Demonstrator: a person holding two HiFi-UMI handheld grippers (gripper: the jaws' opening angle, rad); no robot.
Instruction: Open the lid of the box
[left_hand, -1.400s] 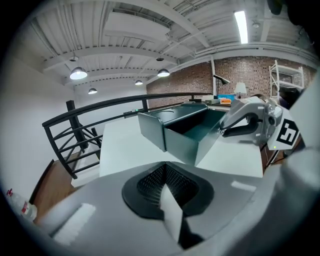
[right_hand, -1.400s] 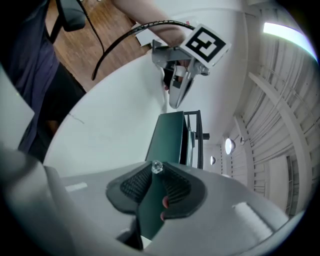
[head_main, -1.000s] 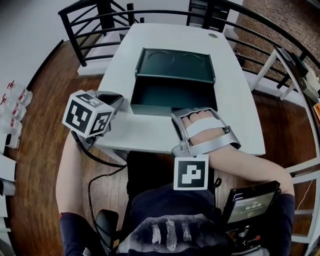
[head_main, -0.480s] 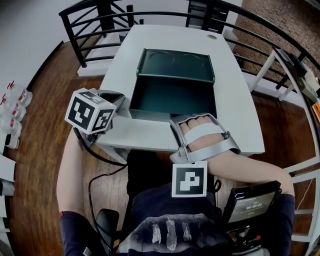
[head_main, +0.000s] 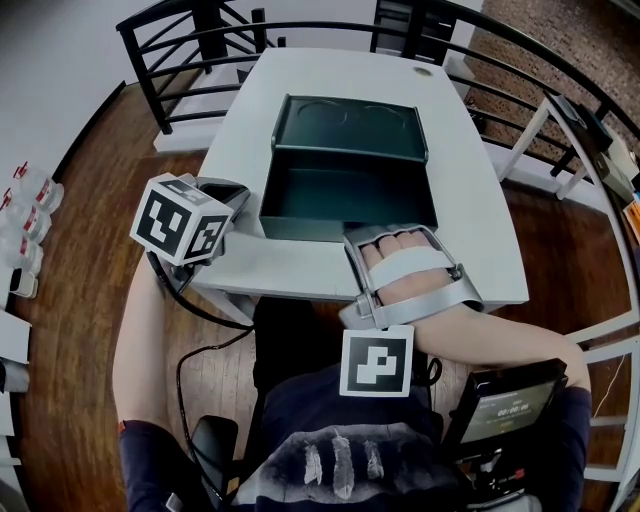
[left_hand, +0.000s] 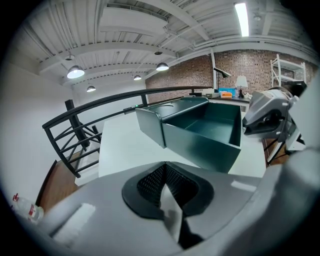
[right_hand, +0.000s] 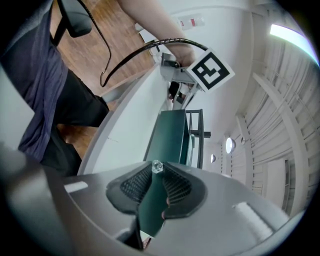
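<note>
A dark green box (head_main: 345, 195) stands open on the white table (head_main: 480, 240), its lid (head_main: 350, 128) lying back behind it. My right gripper (head_main: 392, 236) is at the box's front wall, right of centre. In the right gripper view the green wall (right_hand: 172, 137) runs between the pads, which press on it, and a small clear knob (right_hand: 157, 166) sits at the tips of the right gripper (right_hand: 156, 170). My left gripper (head_main: 228, 200) hovers at the table's front left, apart from the box (left_hand: 200, 145). Seen in its own view, the left gripper (left_hand: 166, 166) is shut on nothing.
A black railing (head_main: 160, 90) rings the table on a wooden floor. A small round object (head_main: 427, 71) lies at the table's far right corner. Bottles (head_main: 25, 190) stand at the far left. A screen device (head_main: 505, 410) hangs at my lower right.
The right gripper and the box's front wall have come a little toward me, so more of the inside shows. The left gripper has barely shifted.
</note>
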